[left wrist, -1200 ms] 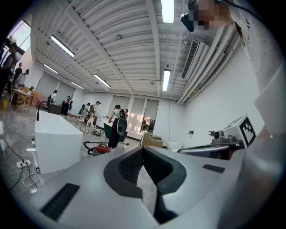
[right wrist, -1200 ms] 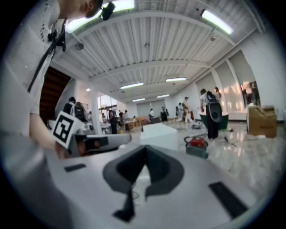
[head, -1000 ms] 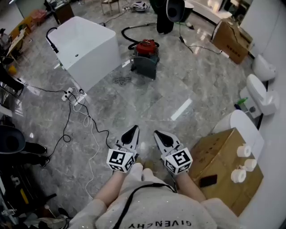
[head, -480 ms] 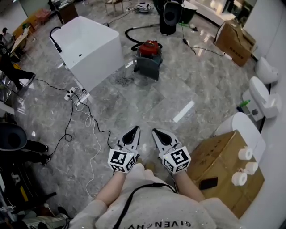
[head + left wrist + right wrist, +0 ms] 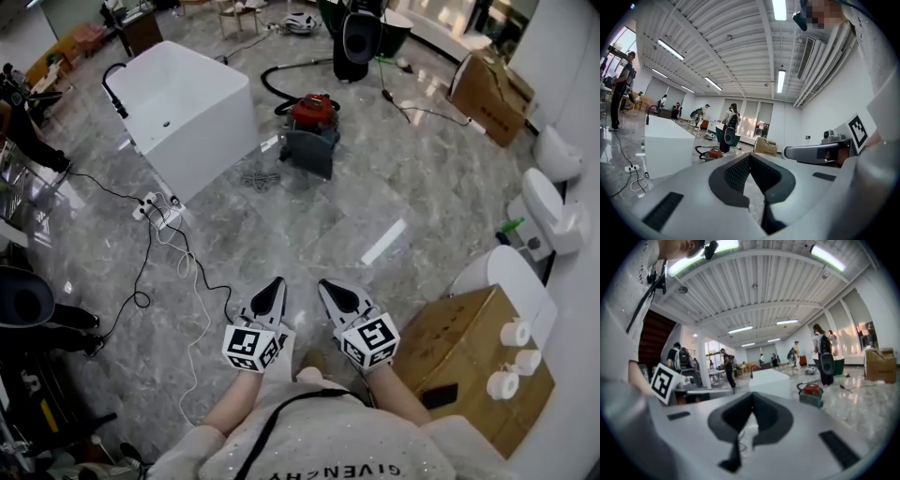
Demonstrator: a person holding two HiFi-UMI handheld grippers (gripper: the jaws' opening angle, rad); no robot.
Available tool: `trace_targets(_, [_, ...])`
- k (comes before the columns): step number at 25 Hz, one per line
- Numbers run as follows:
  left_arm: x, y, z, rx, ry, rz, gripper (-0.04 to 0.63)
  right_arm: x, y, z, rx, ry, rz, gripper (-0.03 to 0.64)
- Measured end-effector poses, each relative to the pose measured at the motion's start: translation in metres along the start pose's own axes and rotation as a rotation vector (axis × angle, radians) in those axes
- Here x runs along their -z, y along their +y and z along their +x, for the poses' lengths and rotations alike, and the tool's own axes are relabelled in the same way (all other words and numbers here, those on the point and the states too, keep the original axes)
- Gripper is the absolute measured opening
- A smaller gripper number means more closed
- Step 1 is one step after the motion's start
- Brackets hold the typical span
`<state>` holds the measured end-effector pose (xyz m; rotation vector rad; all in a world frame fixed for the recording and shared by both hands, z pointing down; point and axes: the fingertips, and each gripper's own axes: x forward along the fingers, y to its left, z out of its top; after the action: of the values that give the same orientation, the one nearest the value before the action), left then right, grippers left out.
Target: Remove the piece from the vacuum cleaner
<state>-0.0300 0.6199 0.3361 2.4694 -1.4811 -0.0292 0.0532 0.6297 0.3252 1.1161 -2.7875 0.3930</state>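
Vacuum cleaner [image 5: 309,127] untouched, well apart at twelve o'clock
Left gripper [image 5: 276,281] and right gripper [image 5: 324,284] sit side by side at six o'clock, jaws pressed together on nothing.

I see an evenly bright hall lit by ceiling strip lights [image 5: 779,9], which lay a white glare streak on the polished floor [image 5: 281,225] on my side of the vacuum cleaner [image 5: 309,127]. Both gripper views bend hard and go black at the corners. The right gripper view is soft, with its near foreground blurred.
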Motion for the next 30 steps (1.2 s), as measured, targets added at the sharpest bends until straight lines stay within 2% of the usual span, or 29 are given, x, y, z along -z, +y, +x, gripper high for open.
trace_targets(7, [-0.014,0.04,0.045,0.077,0.003,0.004,0.02,-0.013,-0.027,0.051,0.044,-0.004,0.017,0.014])
trace_targets(20, [-0.054,0.175,0.102,0.105,0.022,-0.004,0.02,-0.044,-0.055,0.187,0.111,-0.001,0.043,0.014])
trace_targets(30, [-0.054,0.233,0.119,0.094,0.044,-0.04,0.02,-0.043,-0.06,0.246,0.115,0.026,0.054,0.014])
